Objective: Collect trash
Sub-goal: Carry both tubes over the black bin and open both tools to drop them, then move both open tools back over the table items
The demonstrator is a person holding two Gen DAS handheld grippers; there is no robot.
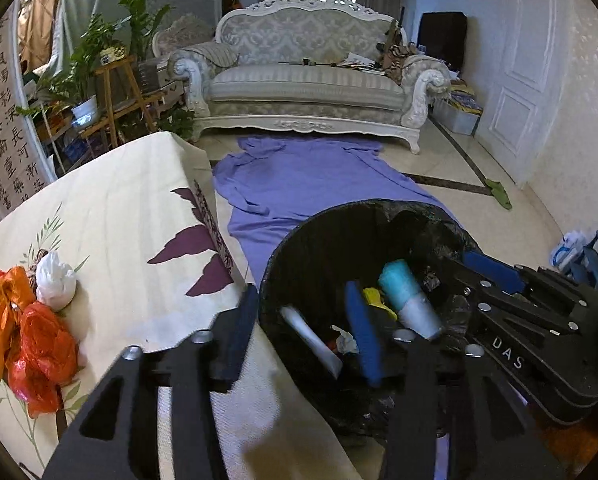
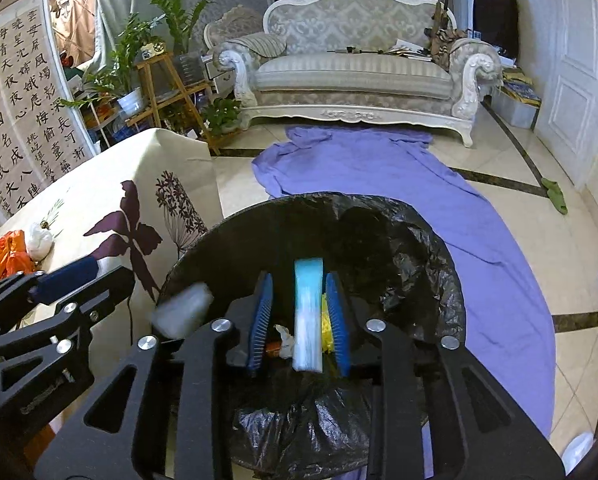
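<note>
Here, teal-and-white tube (image 2: 308, 312) blurred between parted right fingers (image 2: 261, 312), left fingers (image 1: 363, 332) apart over bin (image 1: 299, 248)

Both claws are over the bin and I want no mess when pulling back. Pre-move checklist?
1. Right claw let go: ok, gaps show on both sides of the teal-and-white roll.
2. Roll clear of that claw: not ok, it sits between the pads.
3. Roll landed: cannot tell, it is blurred.
4. Left claw free: ok, open, pads press on nothing.
5. Both claws above the black bin: ok.
6. Table cleared: not ok, orange bags and a white bag lie there.
</note>
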